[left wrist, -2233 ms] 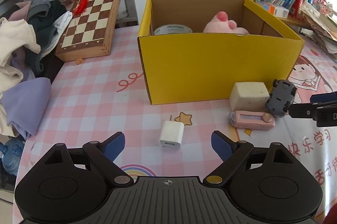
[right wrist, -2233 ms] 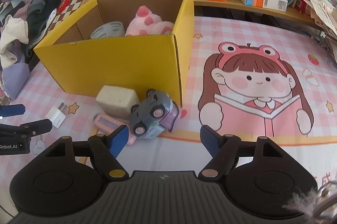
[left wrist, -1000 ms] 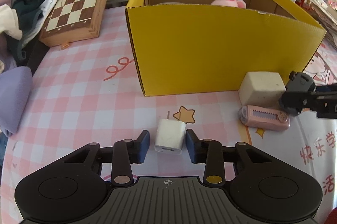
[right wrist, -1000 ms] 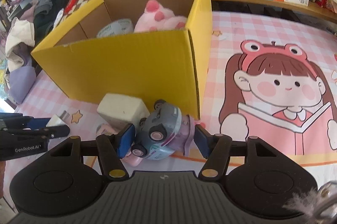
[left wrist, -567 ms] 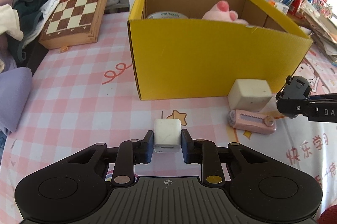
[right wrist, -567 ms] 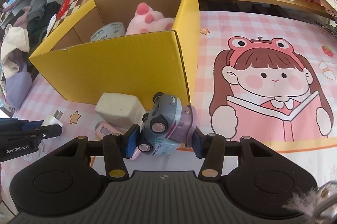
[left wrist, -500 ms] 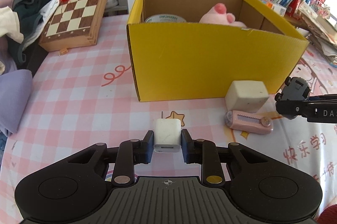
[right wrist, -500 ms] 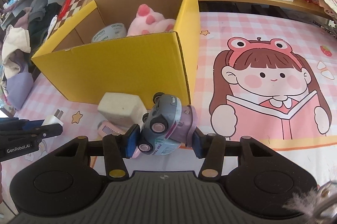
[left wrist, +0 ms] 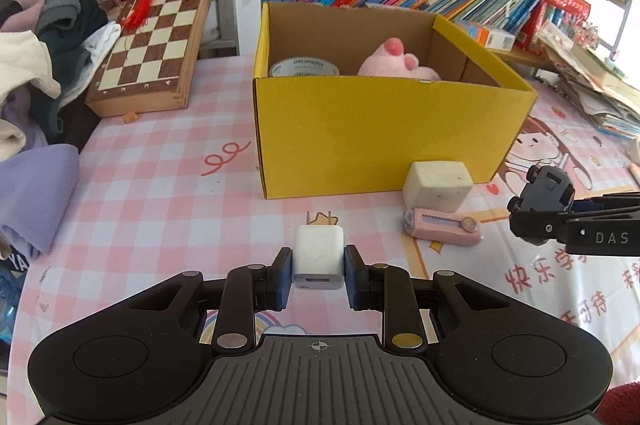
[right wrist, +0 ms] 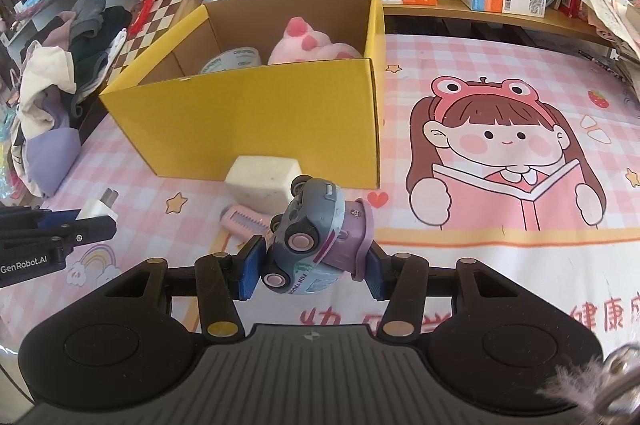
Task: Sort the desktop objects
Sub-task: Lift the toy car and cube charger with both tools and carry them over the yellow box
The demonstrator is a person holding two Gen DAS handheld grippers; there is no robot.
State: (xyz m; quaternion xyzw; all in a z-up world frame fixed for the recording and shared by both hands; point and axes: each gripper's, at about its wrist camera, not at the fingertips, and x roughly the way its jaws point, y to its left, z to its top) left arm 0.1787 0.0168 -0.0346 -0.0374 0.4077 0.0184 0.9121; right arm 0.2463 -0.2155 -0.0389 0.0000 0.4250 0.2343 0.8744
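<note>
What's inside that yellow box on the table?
Inside the yellow box you can see a roll of tape on the left and a pink plush toy beside it. The box's front wall hides their lower parts and the floor, so anything lying there cannot be seen.

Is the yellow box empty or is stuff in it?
Not empty: the yellow box holds a tape roll and a pink plush toy.

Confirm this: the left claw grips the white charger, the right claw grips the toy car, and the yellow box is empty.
Not empty. The left wrist view shows the yellow box holding a tape roll and a pink plush. Left claw grips the white charger; right claw the toy car.
</note>
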